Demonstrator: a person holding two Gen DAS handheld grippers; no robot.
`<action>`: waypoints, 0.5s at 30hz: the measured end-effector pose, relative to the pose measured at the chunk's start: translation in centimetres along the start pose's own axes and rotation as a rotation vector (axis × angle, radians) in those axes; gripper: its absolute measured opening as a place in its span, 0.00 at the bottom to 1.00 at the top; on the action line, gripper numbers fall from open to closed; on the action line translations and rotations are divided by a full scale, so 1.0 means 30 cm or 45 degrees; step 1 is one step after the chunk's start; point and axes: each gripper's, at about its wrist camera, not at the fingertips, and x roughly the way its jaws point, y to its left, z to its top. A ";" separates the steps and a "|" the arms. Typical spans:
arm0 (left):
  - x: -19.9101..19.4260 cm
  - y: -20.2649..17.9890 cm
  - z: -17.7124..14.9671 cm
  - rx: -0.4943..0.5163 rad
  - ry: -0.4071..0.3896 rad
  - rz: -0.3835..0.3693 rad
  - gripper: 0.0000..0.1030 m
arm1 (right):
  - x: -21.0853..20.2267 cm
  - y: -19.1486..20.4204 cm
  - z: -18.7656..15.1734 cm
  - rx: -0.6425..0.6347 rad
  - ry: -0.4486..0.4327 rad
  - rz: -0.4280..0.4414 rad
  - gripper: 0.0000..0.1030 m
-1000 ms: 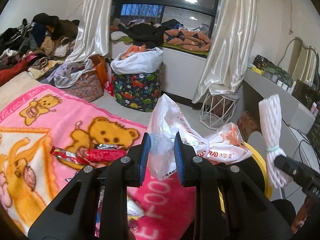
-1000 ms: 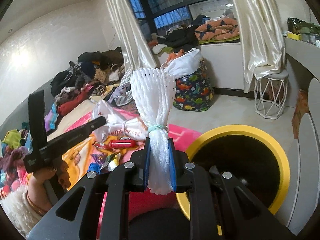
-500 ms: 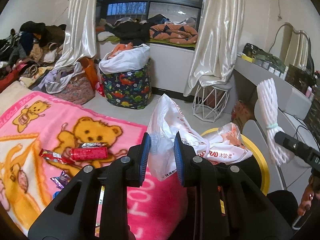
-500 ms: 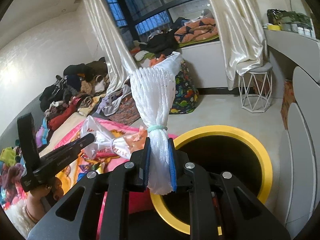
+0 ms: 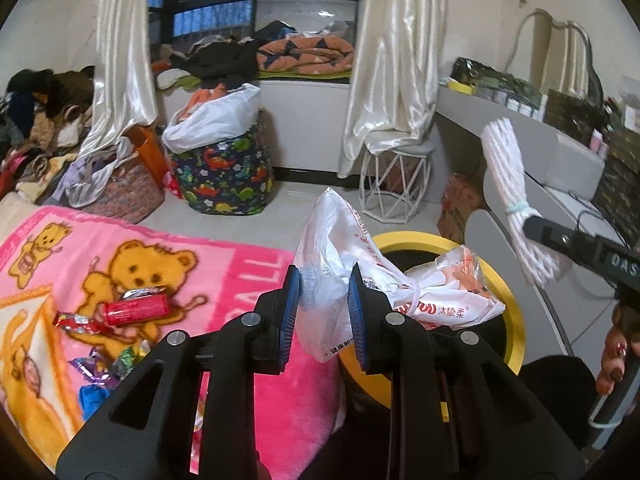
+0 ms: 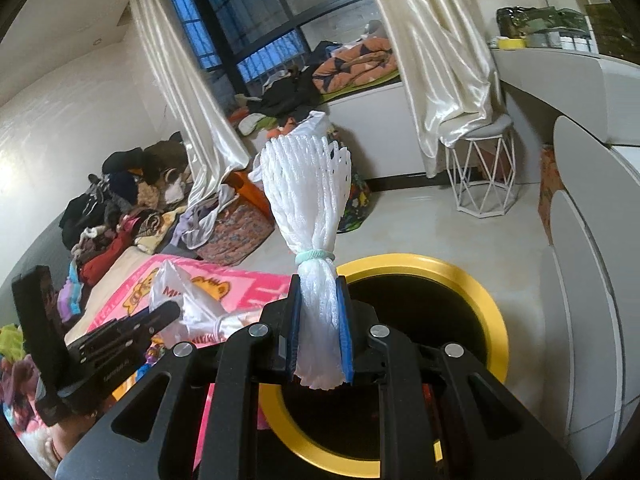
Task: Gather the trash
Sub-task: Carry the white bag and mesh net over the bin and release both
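Now both pieces of trash ride over the bin: we clamp the white plastic bag (image 5: 352, 264) in our left gripper (image 5: 323, 316), its blue pads pinching the crumpled film, and the bag's knotted end droops across the yellow rim of the bin (image 5: 514, 320) at about 3 o'clock from the jaws. A second ago that rim sat low behind the bag; it has since swung forward and widened, so we have carried both loads off the bed and toward the opening. We judge the drop is close.

Our right gripper (image 6: 320, 332) is closed tight on the white foam net (image 6: 308, 184), gripped just below its pale green band, the fanned top standing upright at 12 o'clock. The bin's dark mouth (image 6: 420, 320) lies directly past the fingers, from 3 round to 6 o'clock.

Both grippers point forward and slightly down, roughly level with each other. At 9 o'clock in the left view the pink blanket (image 5: 240, 264) still carries a red wrapper (image 5: 136, 309) and smaller scraps, so collecting is not finished.
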 end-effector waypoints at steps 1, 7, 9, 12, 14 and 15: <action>0.001 -0.009 -0.002 0.009 0.002 -0.003 0.17 | 0.000 -0.007 0.000 0.000 -0.002 -0.008 0.15; 0.030 -0.072 -0.020 0.072 0.035 -0.043 0.17 | 0.015 -0.052 -0.002 0.031 0.008 -0.024 0.16; 0.040 -0.094 -0.027 0.090 0.044 -0.052 0.17 | 0.022 -0.063 -0.005 0.041 0.014 -0.028 0.16; 0.063 -0.127 -0.040 0.123 0.066 -0.068 0.17 | 0.026 -0.072 -0.007 0.048 0.021 -0.034 0.16; 0.078 -0.145 -0.054 0.138 0.081 -0.078 0.17 | 0.032 -0.082 -0.008 0.055 0.025 -0.039 0.16; 0.084 -0.150 -0.056 0.142 0.086 -0.081 0.17 | 0.034 -0.087 -0.008 0.058 0.027 -0.040 0.16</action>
